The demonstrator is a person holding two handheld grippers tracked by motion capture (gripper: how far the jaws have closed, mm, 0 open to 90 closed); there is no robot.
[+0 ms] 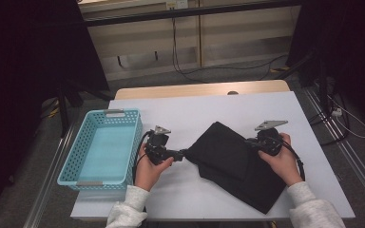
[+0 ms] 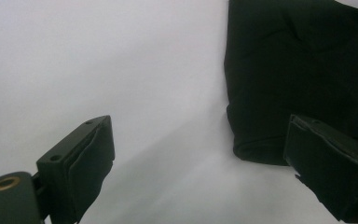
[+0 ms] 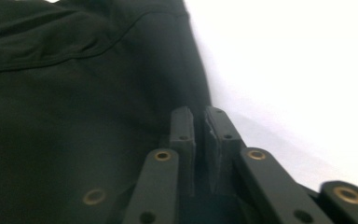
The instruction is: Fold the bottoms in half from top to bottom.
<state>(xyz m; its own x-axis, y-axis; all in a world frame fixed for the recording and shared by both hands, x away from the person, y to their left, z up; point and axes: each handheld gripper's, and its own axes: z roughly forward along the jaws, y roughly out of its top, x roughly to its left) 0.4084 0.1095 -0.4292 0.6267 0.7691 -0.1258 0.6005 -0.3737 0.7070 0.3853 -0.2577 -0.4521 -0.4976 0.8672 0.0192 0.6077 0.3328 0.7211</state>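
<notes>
Resting at the 9 o'clock corner of the folded black garment (image 1: 237, 164), left tool (image 2: 200, 158) has jaws wide apart, empty. Right tool (image 3: 199, 135) has jaws together at the cloth's 2 o'clock edge; whether cloth is pinched, cannot tell. Garment lies mid-counter (image 1: 190, 114), long axis 11-to-5 o'clock. Blue basket (image 1: 105, 116) at 9 o'clock.

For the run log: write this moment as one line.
left claw: open, beside black garment corner | right claw: shut at garment edge | blue basket: left
</notes>
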